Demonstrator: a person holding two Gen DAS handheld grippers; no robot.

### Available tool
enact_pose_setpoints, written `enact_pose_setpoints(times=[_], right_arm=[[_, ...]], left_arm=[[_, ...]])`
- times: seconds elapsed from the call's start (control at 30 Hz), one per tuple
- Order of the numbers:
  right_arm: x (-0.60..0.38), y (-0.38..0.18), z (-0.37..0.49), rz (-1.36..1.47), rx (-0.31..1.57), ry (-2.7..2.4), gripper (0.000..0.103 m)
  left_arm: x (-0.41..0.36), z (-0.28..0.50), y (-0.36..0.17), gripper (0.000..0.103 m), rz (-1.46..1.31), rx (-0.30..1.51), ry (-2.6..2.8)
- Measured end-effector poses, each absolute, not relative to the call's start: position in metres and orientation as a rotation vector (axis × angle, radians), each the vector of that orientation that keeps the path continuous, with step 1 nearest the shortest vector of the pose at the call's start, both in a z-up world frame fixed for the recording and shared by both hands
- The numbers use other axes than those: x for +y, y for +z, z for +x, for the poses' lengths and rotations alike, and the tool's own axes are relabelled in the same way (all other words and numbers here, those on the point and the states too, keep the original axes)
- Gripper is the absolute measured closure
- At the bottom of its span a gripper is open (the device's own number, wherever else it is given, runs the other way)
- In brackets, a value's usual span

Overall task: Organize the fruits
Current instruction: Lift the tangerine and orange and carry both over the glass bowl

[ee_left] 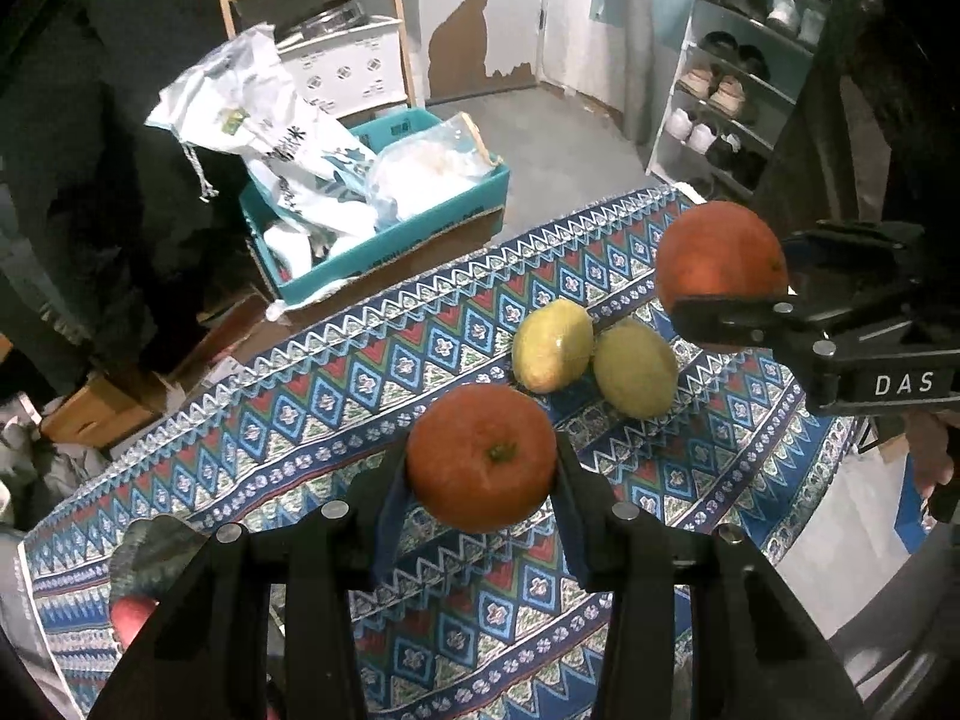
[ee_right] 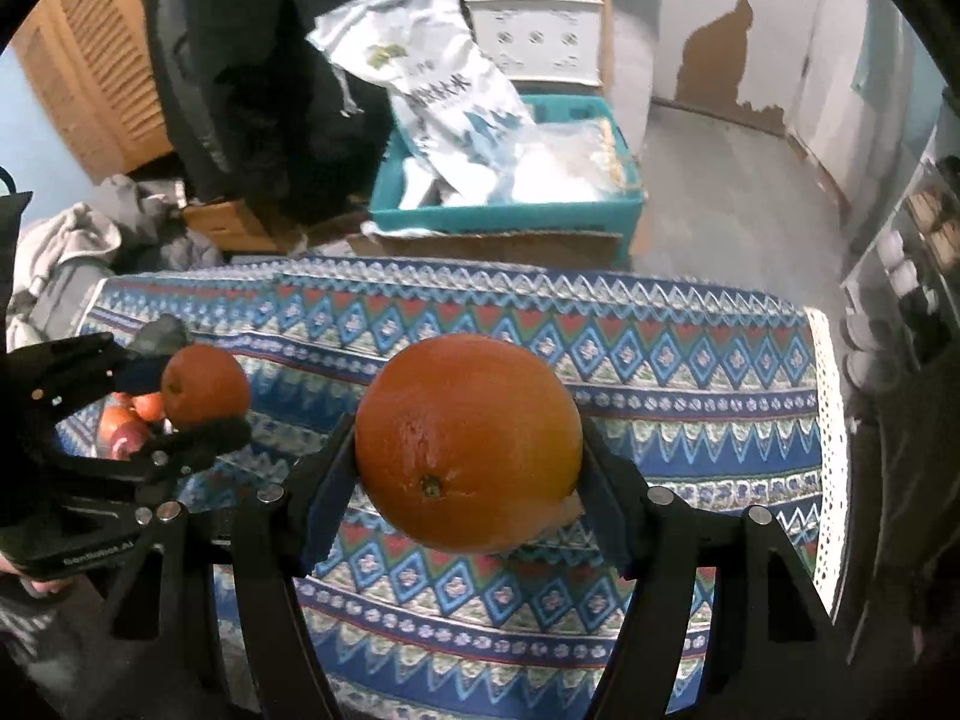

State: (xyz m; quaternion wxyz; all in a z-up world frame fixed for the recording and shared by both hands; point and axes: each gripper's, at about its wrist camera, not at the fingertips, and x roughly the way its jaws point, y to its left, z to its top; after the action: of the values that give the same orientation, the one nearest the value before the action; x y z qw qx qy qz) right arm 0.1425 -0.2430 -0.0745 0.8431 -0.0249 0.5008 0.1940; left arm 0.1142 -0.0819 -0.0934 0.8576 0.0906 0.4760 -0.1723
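Observation:
In the left wrist view my left gripper (ee_left: 480, 461) is shut on a small orange (ee_left: 474, 480), held above the patterned tablecloth (ee_left: 336, 396). Two yellow lemons (ee_left: 552, 354) (ee_left: 636, 369) lie touching each other on the cloth just beyond it. To the right, my right gripper (ee_left: 735, 273) is shut on a bigger orange (ee_left: 714, 246), also held in the air. The right wrist view shows that big orange (ee_right: 462, 420) between the right gripper's (ee_right: 468, 438) pads. At its left, the left gripper (ee_right: 192, 399) holds the small orange (ee_right: 204, 381).
Red apples (ee_right: 129, 420) lie on the cloth behind the left gripper. Past the table's far edge a teal crate (ee_left: 384, 234) holds white bags. A shoe rack (ee_left: 732, 90) stands at the right. A white lace edge (ee_right: 831, 420) marks the table's right side.

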Motion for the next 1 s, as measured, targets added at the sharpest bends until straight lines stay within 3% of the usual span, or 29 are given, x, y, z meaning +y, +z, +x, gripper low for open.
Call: enact_pose_setpoints(times=[1.0], right_arm=[[-0.089, -0.029, 0.124, -0.131, 1.000, 0.643, 0.034]], left_arm=[[0.056, 0.067, -0.055, 0.059, 0.027, 0.941, -0.189]])
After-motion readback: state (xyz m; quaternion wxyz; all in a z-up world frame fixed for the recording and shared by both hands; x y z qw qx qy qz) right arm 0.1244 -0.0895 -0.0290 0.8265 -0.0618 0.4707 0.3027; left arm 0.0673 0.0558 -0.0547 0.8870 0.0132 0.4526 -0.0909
